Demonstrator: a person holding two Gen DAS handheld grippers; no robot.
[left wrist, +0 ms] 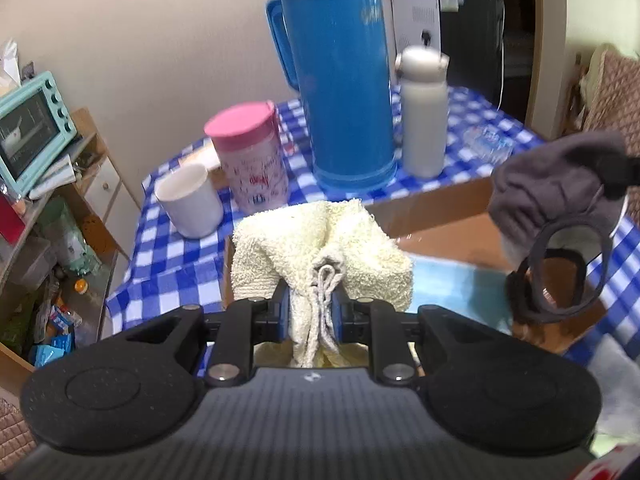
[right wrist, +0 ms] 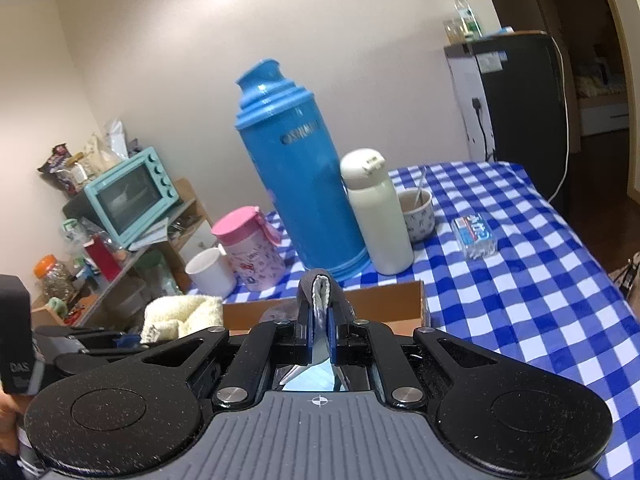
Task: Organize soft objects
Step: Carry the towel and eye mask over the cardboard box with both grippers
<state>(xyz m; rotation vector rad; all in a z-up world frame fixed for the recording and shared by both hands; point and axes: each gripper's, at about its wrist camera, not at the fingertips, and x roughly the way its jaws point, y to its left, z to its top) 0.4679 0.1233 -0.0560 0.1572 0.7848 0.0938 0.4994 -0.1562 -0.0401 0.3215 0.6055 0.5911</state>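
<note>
Blue thermos [right wrist: 304, 184] beside white bottle [right wrist: 378, 216] – pink-lidded jar [right wrist: 248, 248], white mug [right wrist: 210, 272] – on checked tablecloth [right wrist: 520, 280]

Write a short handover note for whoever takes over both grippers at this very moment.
Left gripper: shut on the cream towel.
Right gripper: shut on the grey hat.
Both things hang over the open cardboard box on the checked tablecloth.
Done: both soft things picked up.
Left: likely lower and release them into the box.
</note>
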